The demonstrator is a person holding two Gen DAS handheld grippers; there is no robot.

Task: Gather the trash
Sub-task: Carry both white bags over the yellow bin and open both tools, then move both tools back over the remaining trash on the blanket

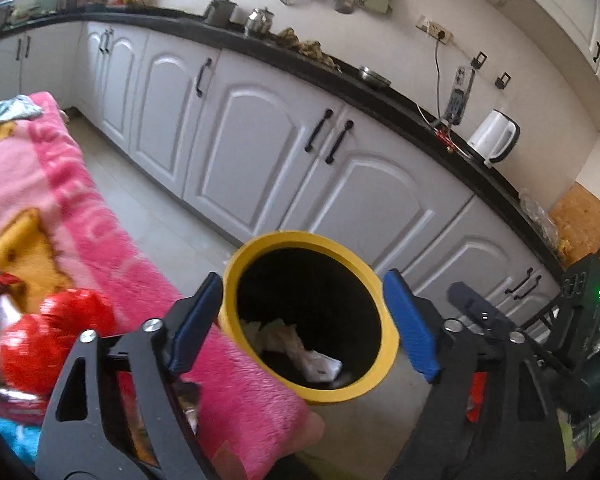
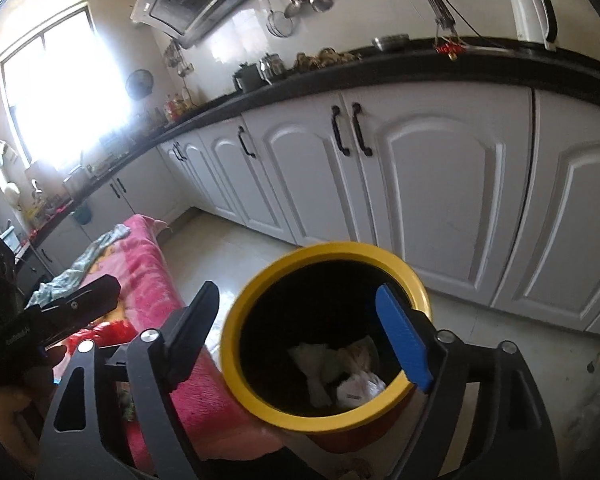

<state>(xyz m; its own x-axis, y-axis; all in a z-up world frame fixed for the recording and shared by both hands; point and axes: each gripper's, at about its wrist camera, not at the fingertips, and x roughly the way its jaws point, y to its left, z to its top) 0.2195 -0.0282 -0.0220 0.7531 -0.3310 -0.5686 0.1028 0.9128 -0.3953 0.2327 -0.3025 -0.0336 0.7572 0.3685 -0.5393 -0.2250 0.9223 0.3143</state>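
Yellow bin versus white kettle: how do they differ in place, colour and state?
The yellow bin stands on the floor beside the pink blanket; the white kettle sits on the black counter. The bin is open-topped, holding crumpled trash; the kettle looks closed. Both stand upright.

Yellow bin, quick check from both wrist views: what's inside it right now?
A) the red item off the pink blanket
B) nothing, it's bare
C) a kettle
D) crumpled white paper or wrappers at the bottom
D: both wrist views show crumpled whitish scraps lying at the bottom of the yellow bin, both grippers open above it.
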